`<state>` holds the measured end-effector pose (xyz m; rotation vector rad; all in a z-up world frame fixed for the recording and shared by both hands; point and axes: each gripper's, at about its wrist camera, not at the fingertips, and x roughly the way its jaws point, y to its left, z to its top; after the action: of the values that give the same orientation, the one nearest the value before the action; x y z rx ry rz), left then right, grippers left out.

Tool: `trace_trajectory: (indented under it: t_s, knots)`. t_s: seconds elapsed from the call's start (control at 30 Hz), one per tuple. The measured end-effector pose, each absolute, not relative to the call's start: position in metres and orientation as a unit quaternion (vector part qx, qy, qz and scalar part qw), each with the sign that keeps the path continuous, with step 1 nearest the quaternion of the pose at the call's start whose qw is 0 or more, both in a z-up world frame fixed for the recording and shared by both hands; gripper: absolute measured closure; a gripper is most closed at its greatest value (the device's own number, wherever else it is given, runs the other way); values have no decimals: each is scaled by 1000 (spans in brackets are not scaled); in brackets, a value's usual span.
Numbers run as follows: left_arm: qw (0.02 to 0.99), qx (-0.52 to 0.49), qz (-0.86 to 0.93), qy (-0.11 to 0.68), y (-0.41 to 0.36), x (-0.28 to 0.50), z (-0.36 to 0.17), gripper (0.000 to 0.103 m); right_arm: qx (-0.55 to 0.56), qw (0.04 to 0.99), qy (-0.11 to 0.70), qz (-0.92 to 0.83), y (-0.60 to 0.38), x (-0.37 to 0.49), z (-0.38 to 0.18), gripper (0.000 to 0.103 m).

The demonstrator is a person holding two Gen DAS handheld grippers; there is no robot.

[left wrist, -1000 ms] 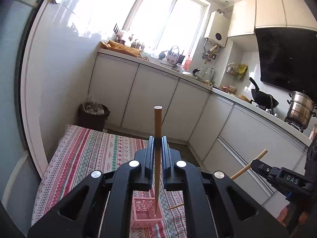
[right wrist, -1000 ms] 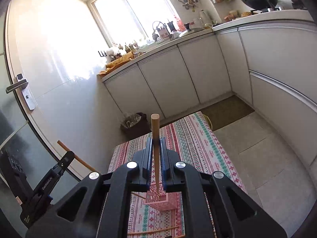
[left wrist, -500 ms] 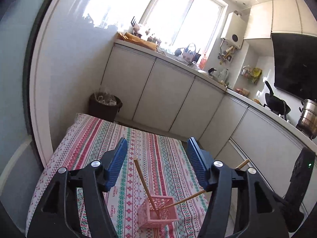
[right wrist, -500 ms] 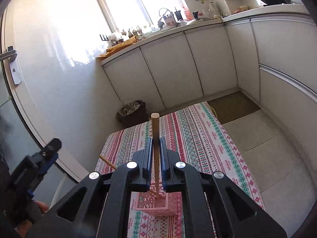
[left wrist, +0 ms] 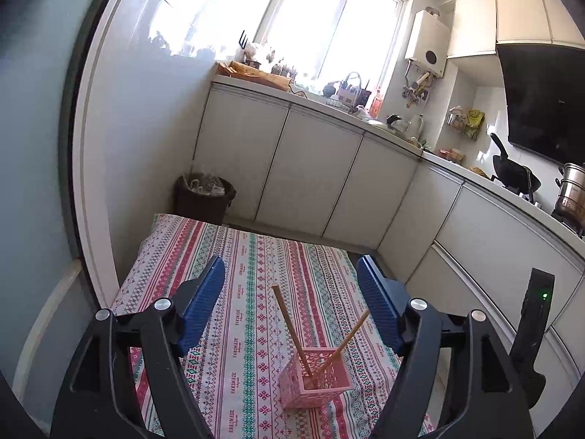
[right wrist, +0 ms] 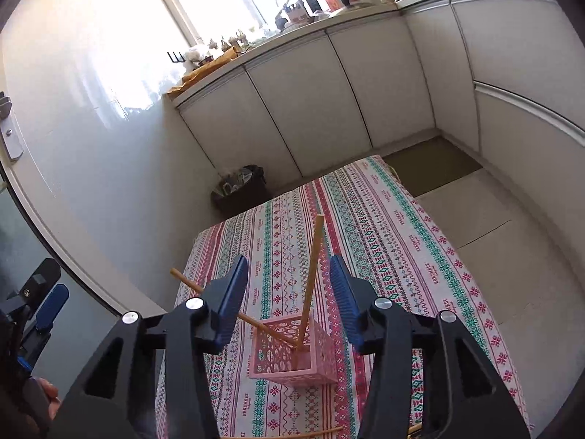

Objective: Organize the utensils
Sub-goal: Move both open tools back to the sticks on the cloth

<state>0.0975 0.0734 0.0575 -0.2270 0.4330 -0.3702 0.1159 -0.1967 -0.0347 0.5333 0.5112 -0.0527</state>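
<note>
A pink lattice basket stands on the striped tablecloth. Two wooden chopsticks lean in it, one tilted left, one tilted right. My left gripper hangs behind and above the basket, its jaws opening wide, nothing pressed between the blue pads. In the right wrist view the basket lies just below my right gripper. Its jaws are opening, and the near-upright chopstick stands free between them, touching neither pad. The other chopstick slants left behind the left finger.
A loose chopstick lies on the cloth near the front edge. A dark waste bin stands beyond the table's far end, with white cabinets behind. A wall runs along the left, tiled floor on the right.
Both grippers were shut on upright chopsticks. The left opened first, then the right after sinking toward the basket. Both chopsticks now lean in the basket.
</note>
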Motion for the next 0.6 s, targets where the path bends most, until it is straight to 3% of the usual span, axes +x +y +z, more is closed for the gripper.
trace_trajectory:
  t_s: [0.4,0.6]
  knots:
    - [951,-76,-178,241,61,87,42,19,246,938,240,-36,-196,85,-32,34]
    - [953,-64,-178,237,60,76,40,8,225,946,226,-52,-188,67,-28,13]
